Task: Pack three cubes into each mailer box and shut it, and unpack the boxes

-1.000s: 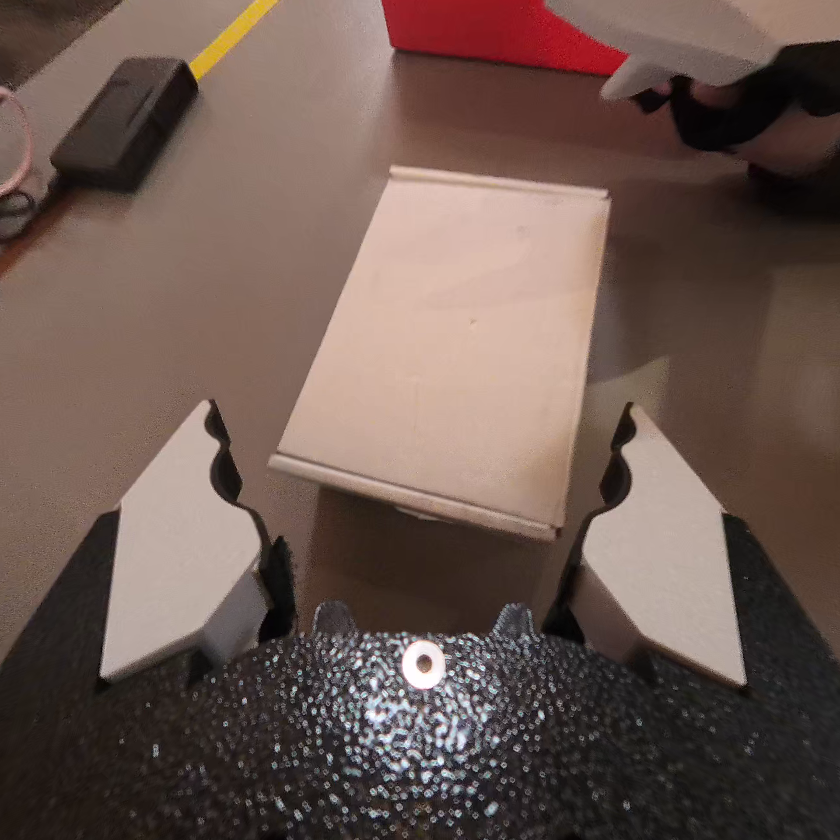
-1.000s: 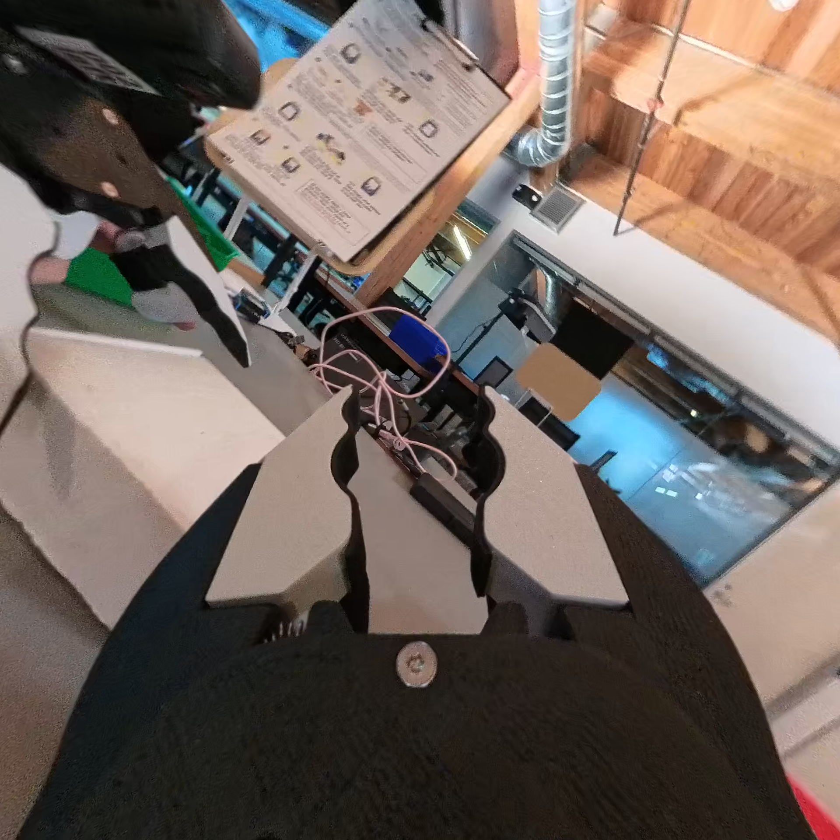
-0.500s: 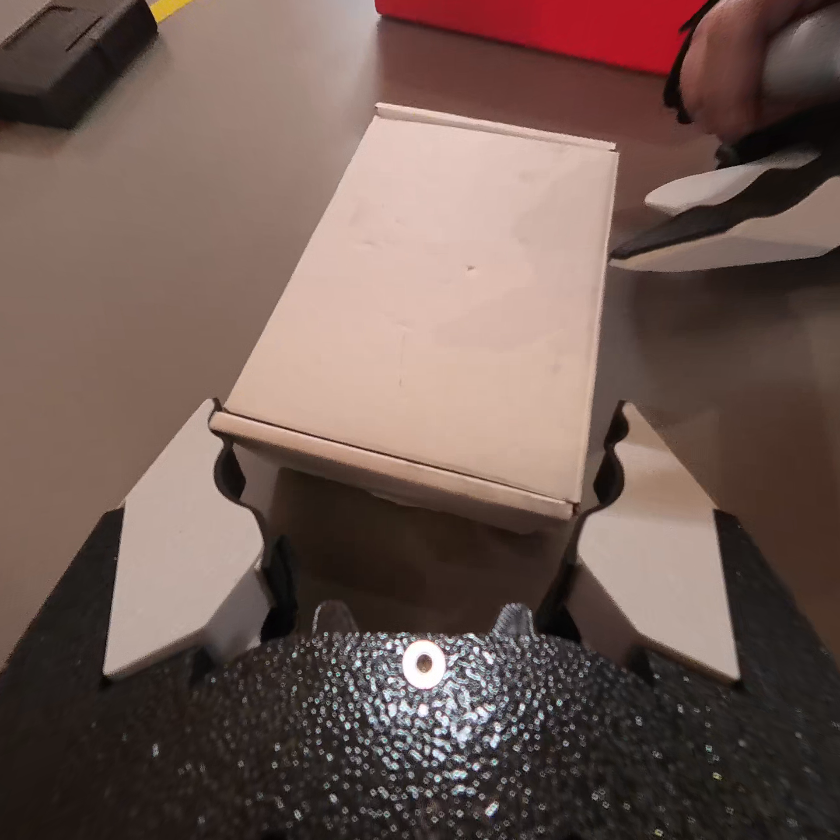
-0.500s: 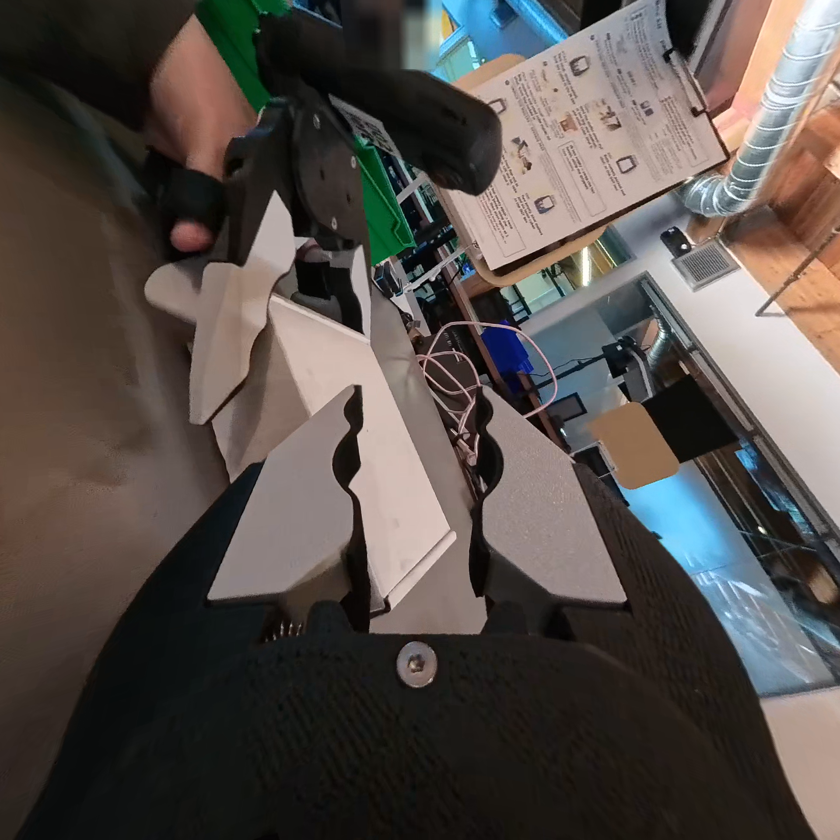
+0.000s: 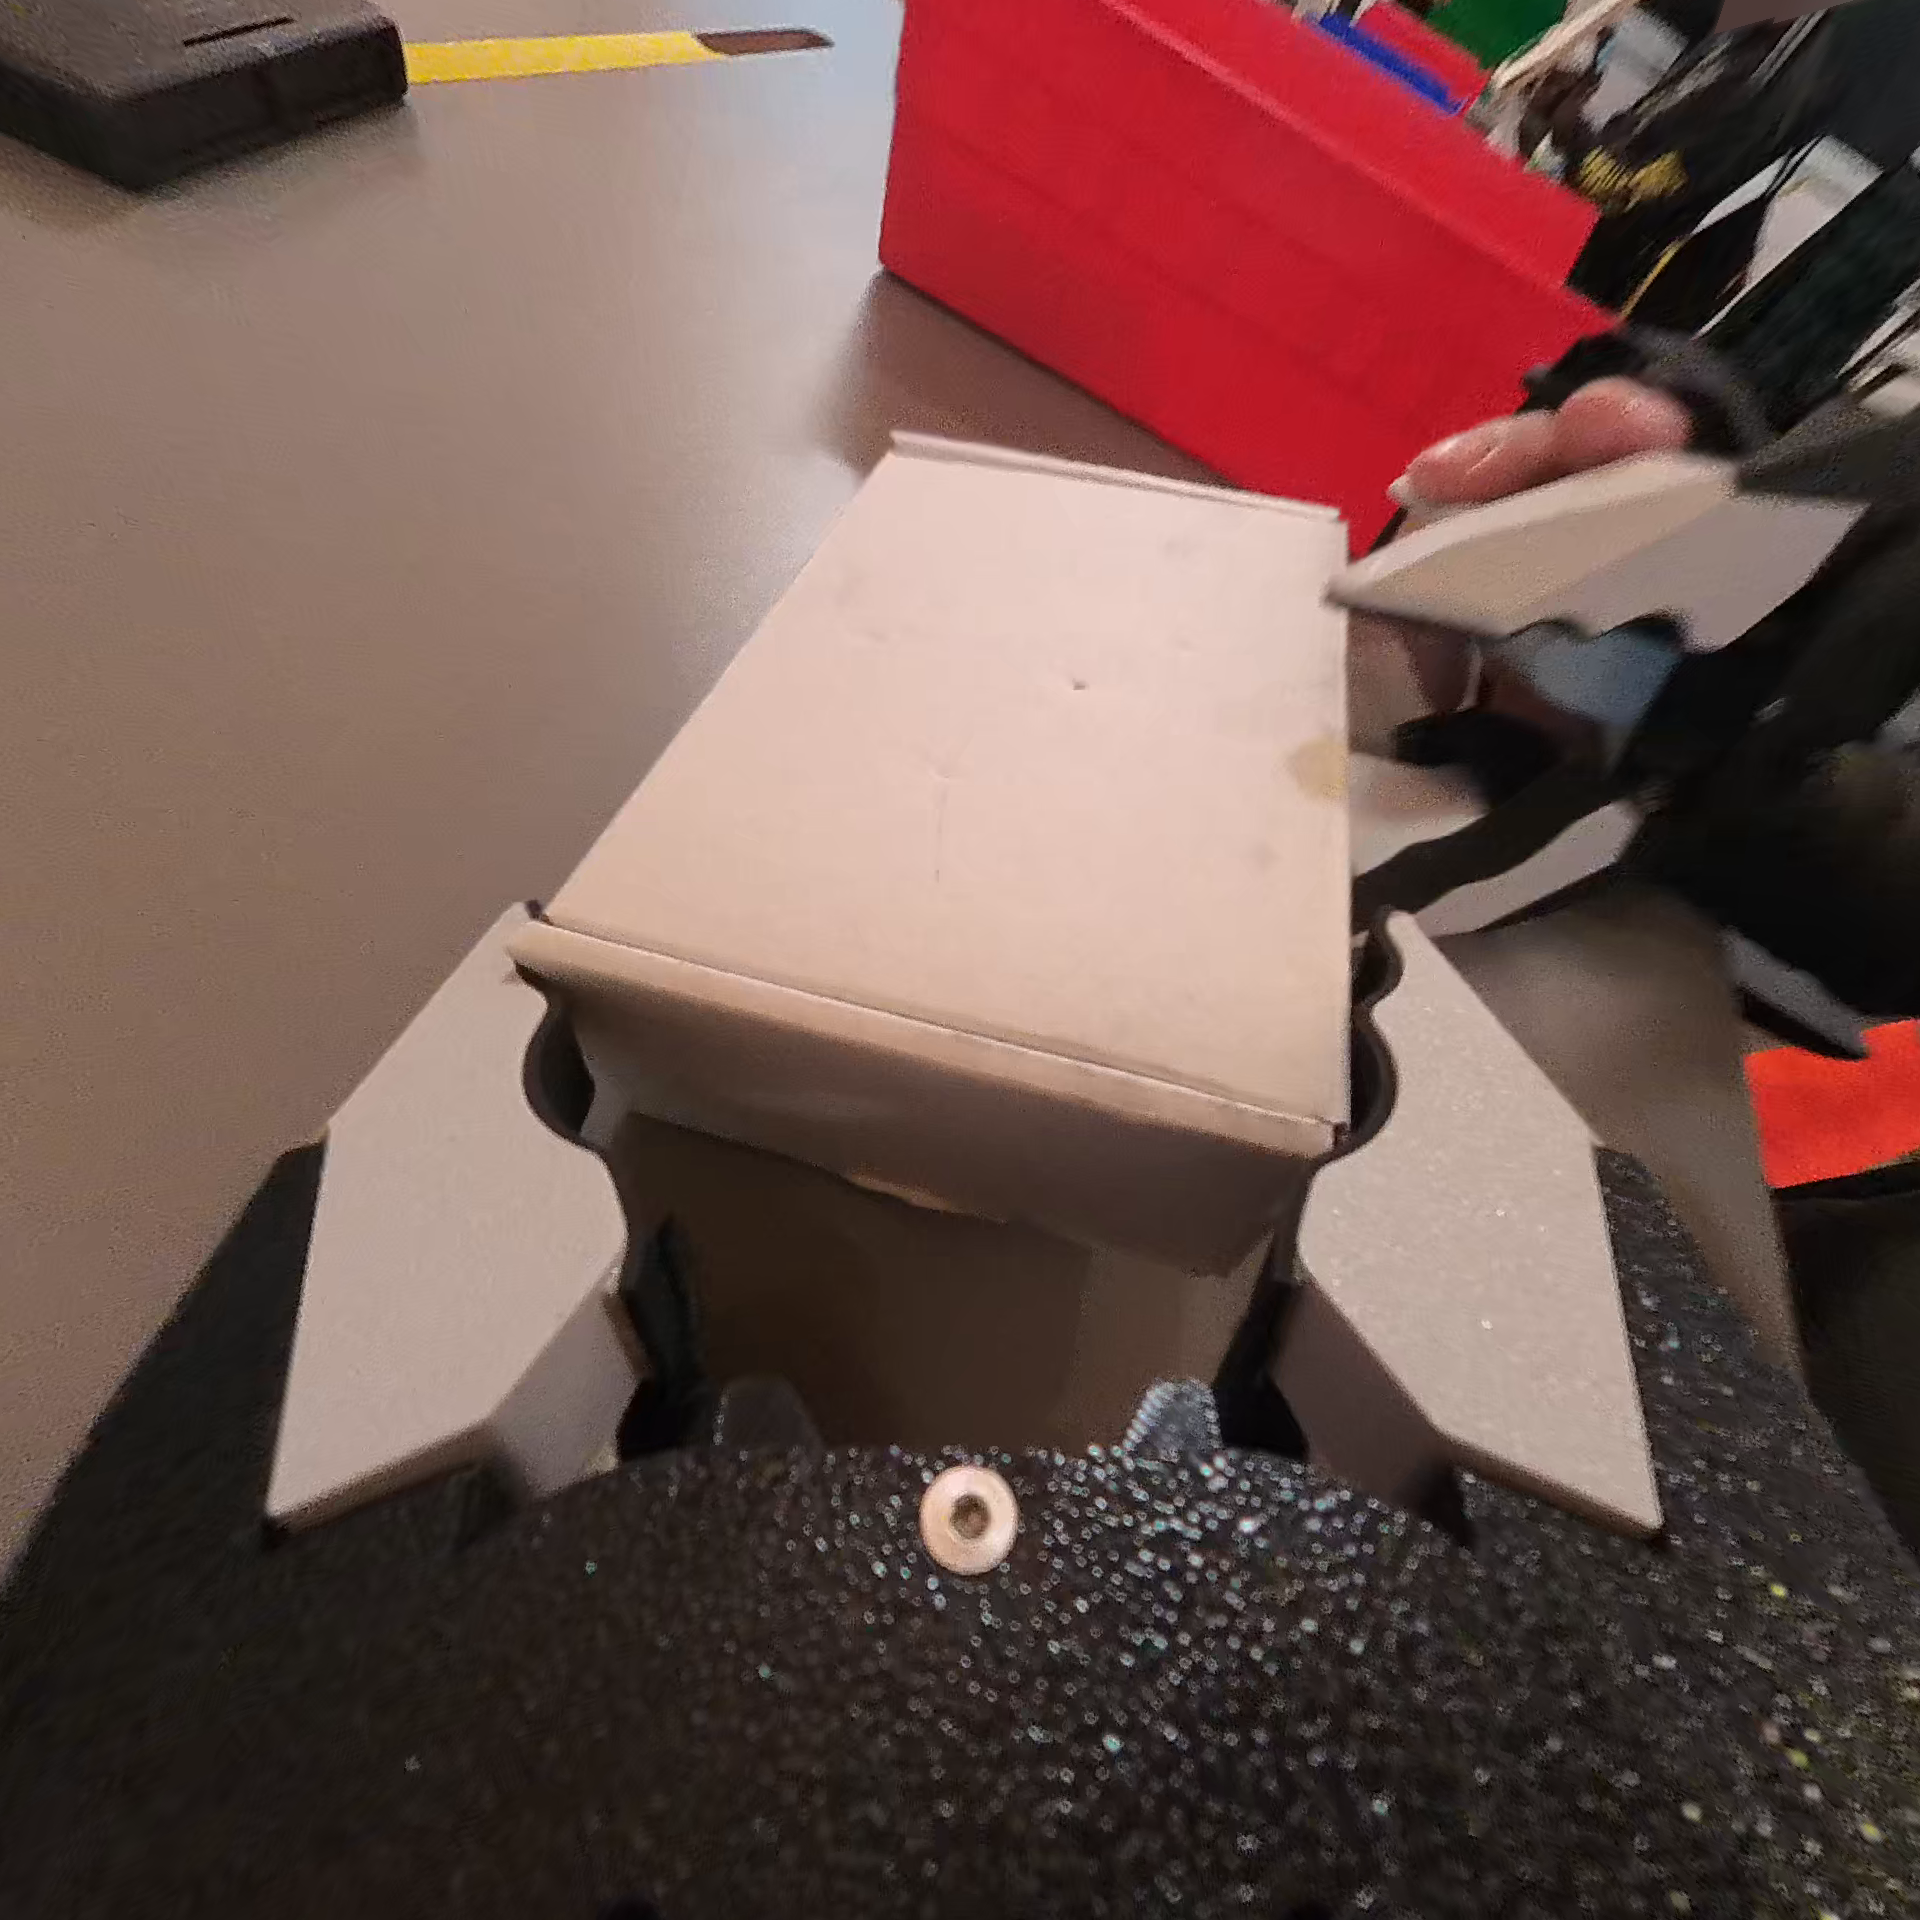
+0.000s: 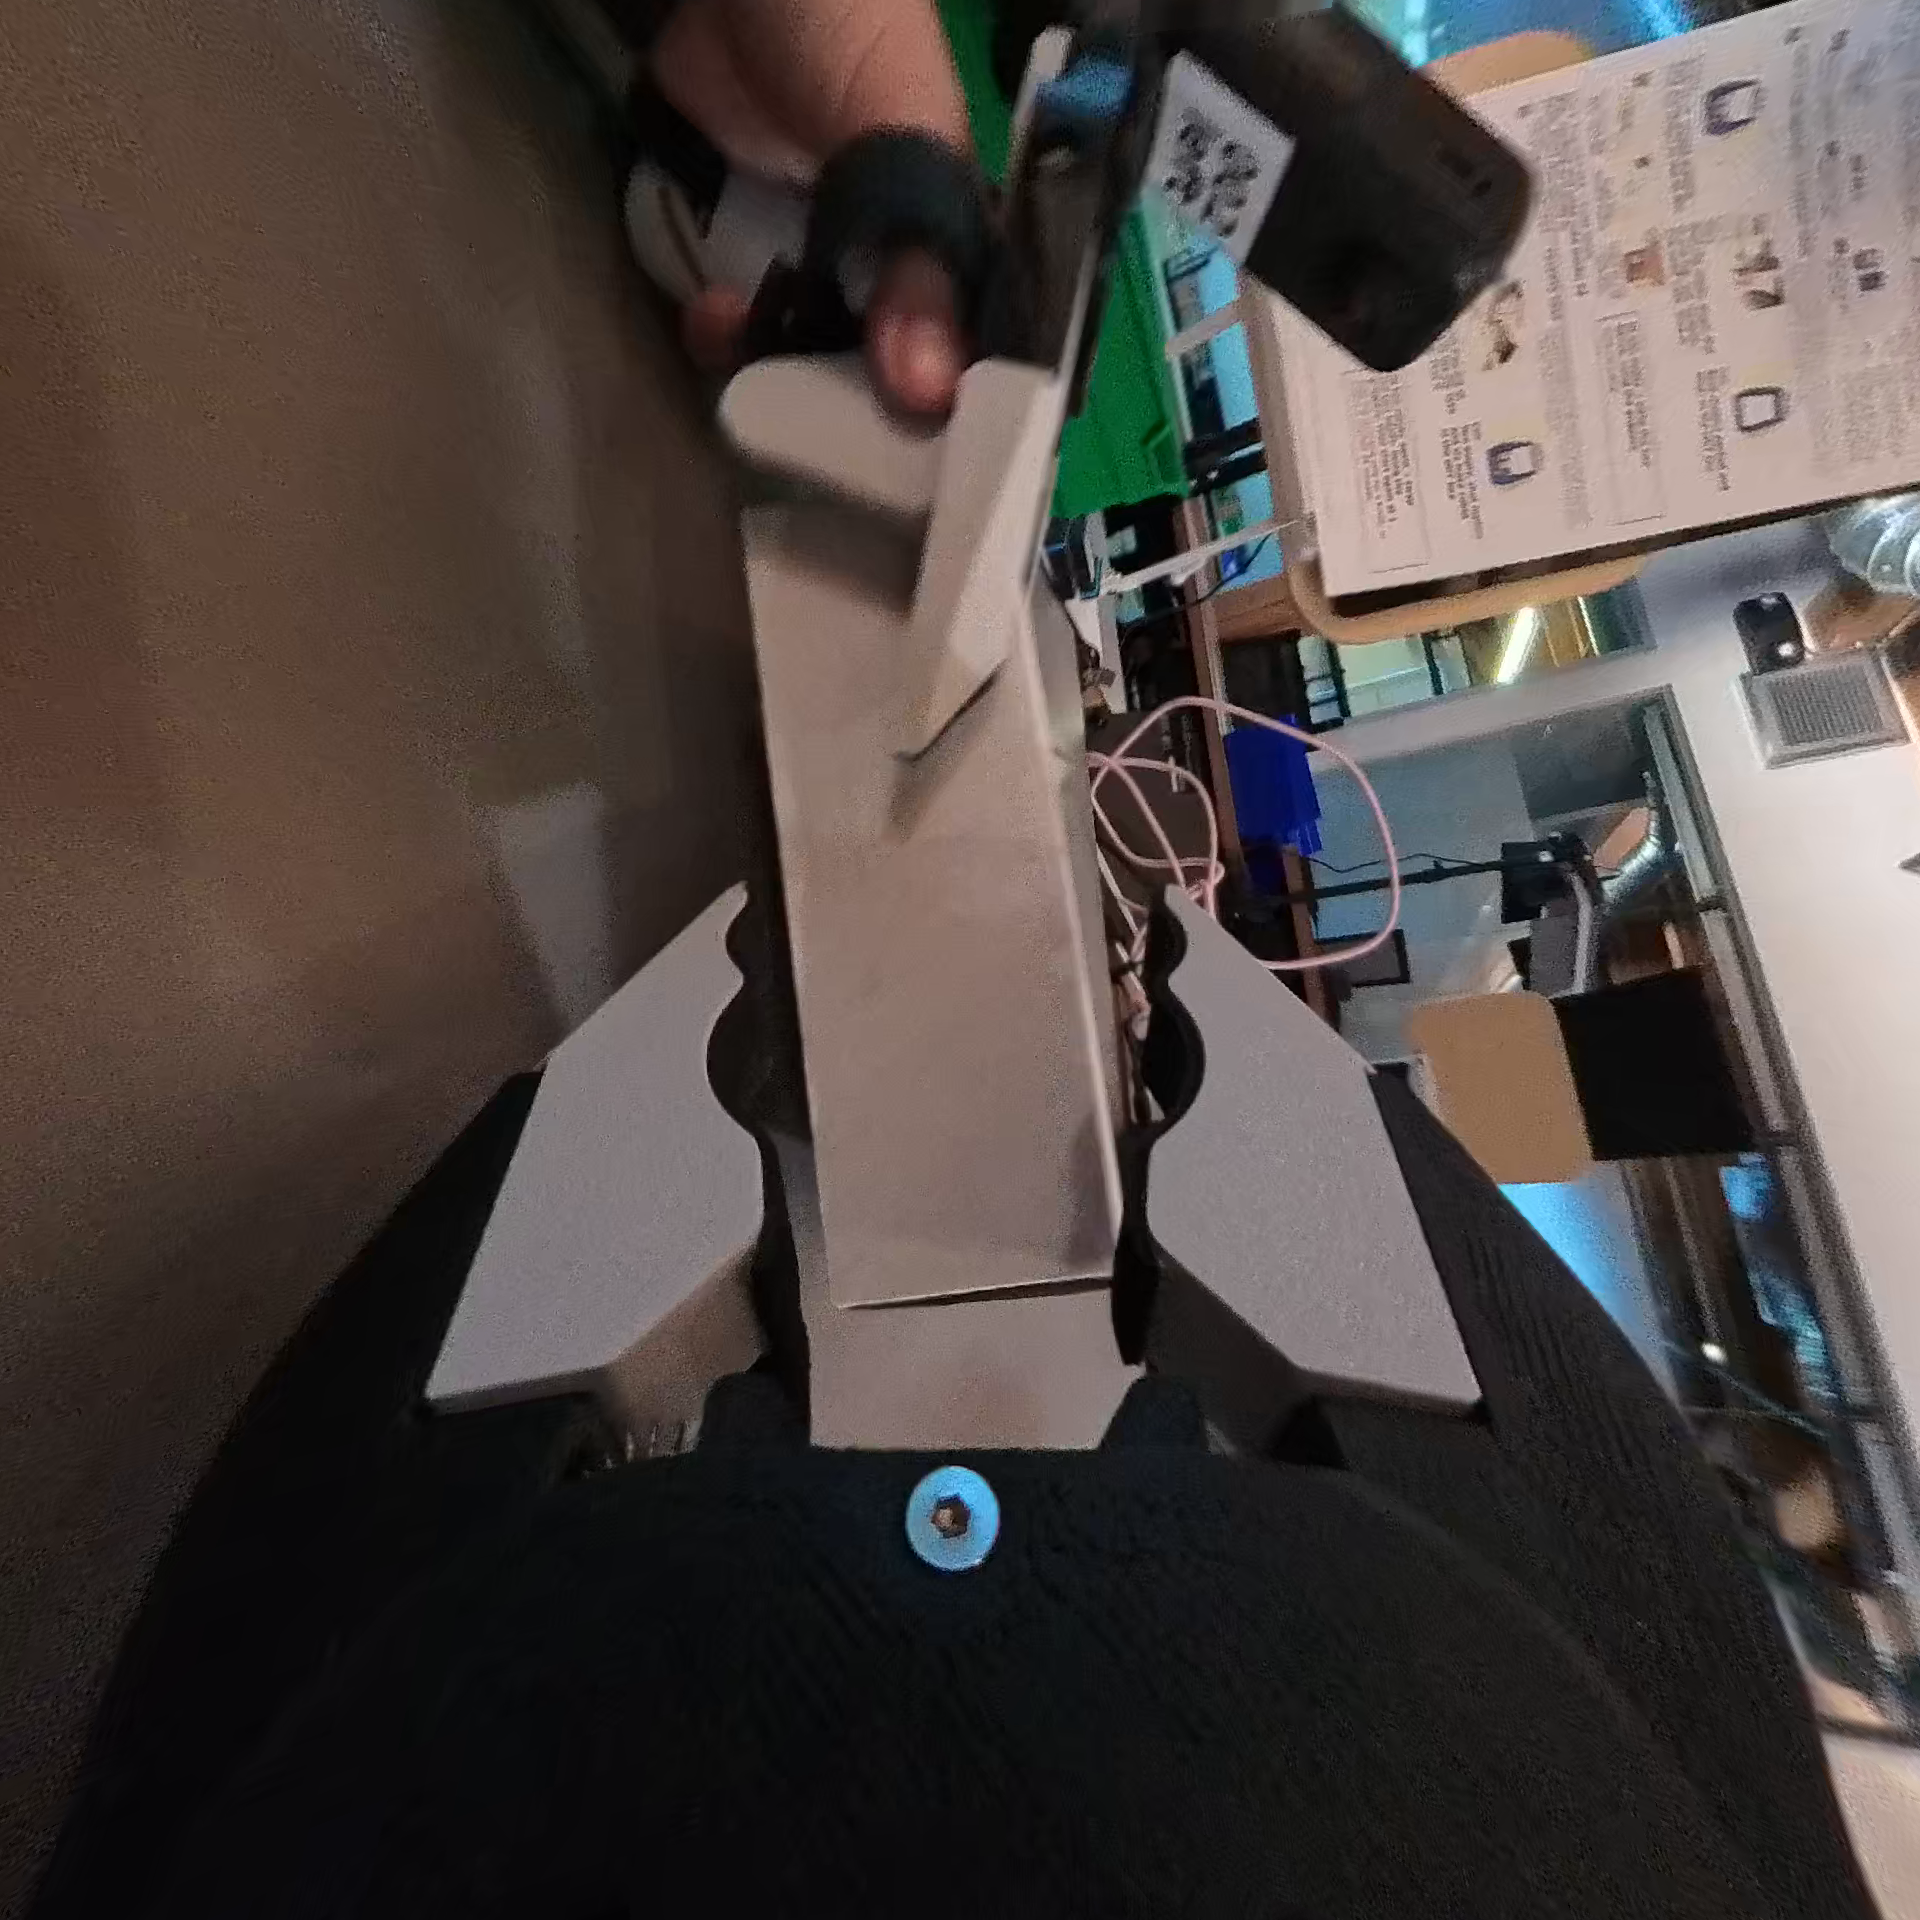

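Brown tabletop [image 5: 312,520]; yellow floor stripe [image 5: 540,57]; wooden shelving [image 6: 1455,613]; glass partition [image 6: 1766,1143].

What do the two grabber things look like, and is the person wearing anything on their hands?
Each gripper has two pale grey wedge fingers with wavy black inner edges, on a black speckled body with one silver screw. The hand wears a black fingerless glove. The other gripper looks the same.

The printed sheet [image 6: 1621,281] and coded sticker [image 6: 1216,171] are too blurred to read.
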